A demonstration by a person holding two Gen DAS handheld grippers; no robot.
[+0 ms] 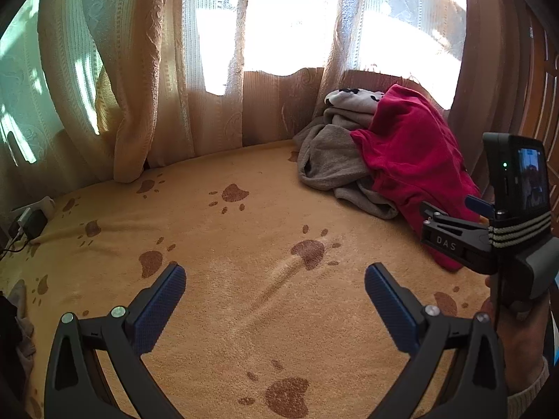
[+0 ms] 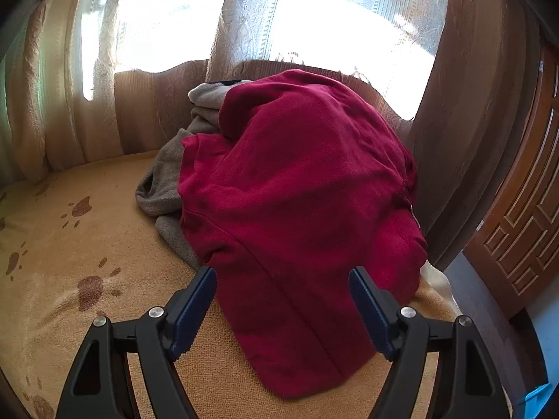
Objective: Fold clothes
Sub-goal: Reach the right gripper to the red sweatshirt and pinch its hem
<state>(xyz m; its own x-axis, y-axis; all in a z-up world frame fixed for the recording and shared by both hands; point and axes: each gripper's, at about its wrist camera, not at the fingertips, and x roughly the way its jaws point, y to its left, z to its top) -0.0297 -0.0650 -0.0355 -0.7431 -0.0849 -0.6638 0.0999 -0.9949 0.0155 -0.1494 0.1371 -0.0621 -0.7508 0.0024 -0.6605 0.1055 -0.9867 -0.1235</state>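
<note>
Right hand-held gripper [image 2: 282, 309] wide, straddling red garment [image 2: 300, 209] hem at 12 o'clock for pickup; left hand-held gripper [image 1: 275, 300] wide, empty, above blanket [image 1: 227, 244], kept as folding space.

We see a heap of clothes [image 1: 384, 160] on the blanket [image 1: 244, 244] at far right, against the curtains [image 1: 209, 104] behind. A charger [image 1: 29, 223] lies at the blanket's far left edge; a door [image 2: 524, 227] stands right.
</note>
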